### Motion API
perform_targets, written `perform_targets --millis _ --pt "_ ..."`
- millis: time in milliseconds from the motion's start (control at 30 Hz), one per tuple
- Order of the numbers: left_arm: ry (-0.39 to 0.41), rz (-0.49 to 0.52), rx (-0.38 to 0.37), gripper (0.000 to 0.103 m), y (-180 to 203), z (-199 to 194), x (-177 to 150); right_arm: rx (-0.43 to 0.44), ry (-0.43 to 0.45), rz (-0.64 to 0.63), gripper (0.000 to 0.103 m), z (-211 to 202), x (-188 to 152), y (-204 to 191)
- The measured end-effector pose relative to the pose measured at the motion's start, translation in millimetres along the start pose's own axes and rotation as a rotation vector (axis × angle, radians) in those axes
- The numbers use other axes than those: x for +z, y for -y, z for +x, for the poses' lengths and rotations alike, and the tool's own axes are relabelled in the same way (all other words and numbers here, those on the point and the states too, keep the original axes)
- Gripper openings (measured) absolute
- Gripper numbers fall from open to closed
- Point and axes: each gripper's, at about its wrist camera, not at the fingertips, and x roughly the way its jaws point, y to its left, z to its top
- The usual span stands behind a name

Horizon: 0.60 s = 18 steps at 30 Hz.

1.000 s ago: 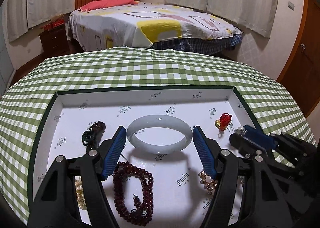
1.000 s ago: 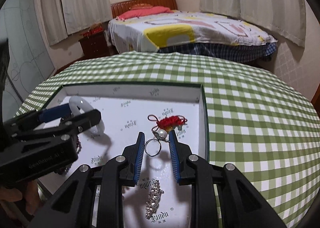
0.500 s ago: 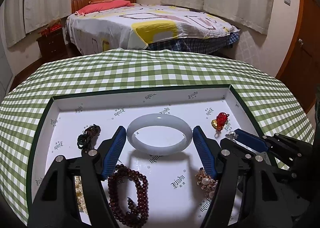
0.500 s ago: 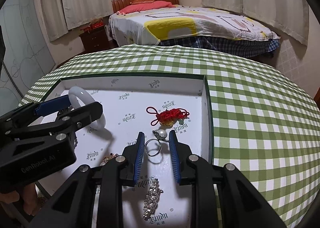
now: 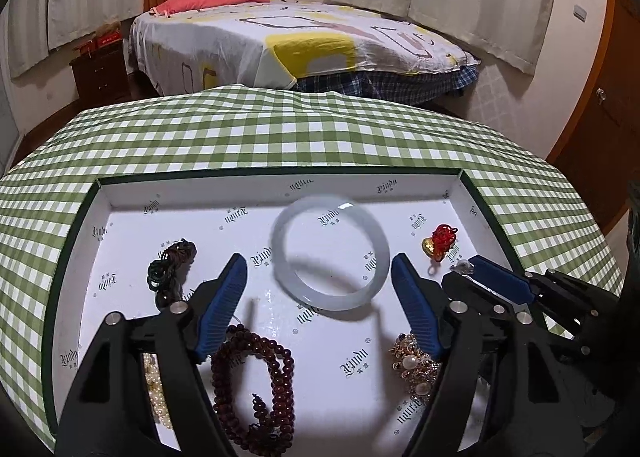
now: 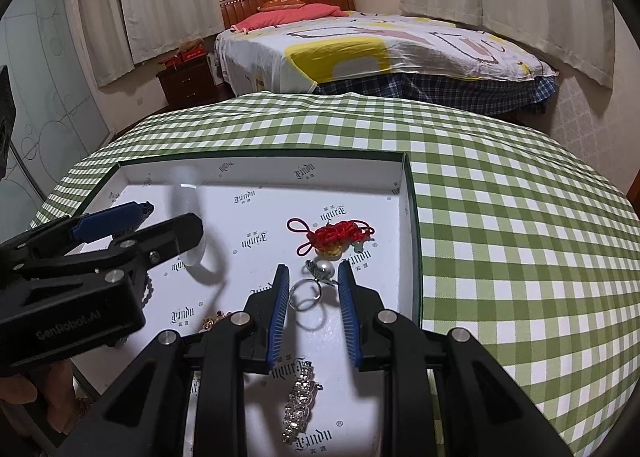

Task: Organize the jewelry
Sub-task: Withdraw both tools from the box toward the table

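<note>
A pale jade bangle [image 5: 330, 253] is blurred and tilted in mid-air, free of my open left gripper [image 5: 320, 277], above the white tray [image 5: 280, 187]; it also shows in the right wrist view [image 6: 186, 225]. My right gripper [image 6: 313, 289] is open around a silver pearl ring [image 6: 310, 289], which seems to be dropping; its blue fingers do not touch it. A red knot charm with gold [image 6: 336, 237] lies just beyond it.
In the tray lie a dark red bead bracelet [image 5: 252, 385], a dark green cord [image 5: 170, 269], a gold pearl brooch [image 5: 414, 365], pearl beads [image 5: 154, 389] and a rhinestone clip [image 6: 300, 401]. The tray stands on a green checked tablecloth [image 6: 500, 217].
The left gripper has opened and let go of the bangle, which now tips and falls. The right gripper has opened wider and released the ring. Both grippers have drawn back slightly.
</note>
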Motion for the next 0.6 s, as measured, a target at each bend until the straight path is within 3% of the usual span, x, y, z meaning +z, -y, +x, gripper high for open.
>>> perform_targets --millis 500,600 --pt "0.007 -0.009 -0.009 0.075 -2.2 -2.1 -0.5 -0.005 0.001 -0.003 0.026 -0.5 0.7 0.5" --pt "0.011 -0.011 -0.011 0.075 -2.7 -3.7 -0.1 -0.007 0.013 -0.001 0.031 -3.8 1.4 0.7"
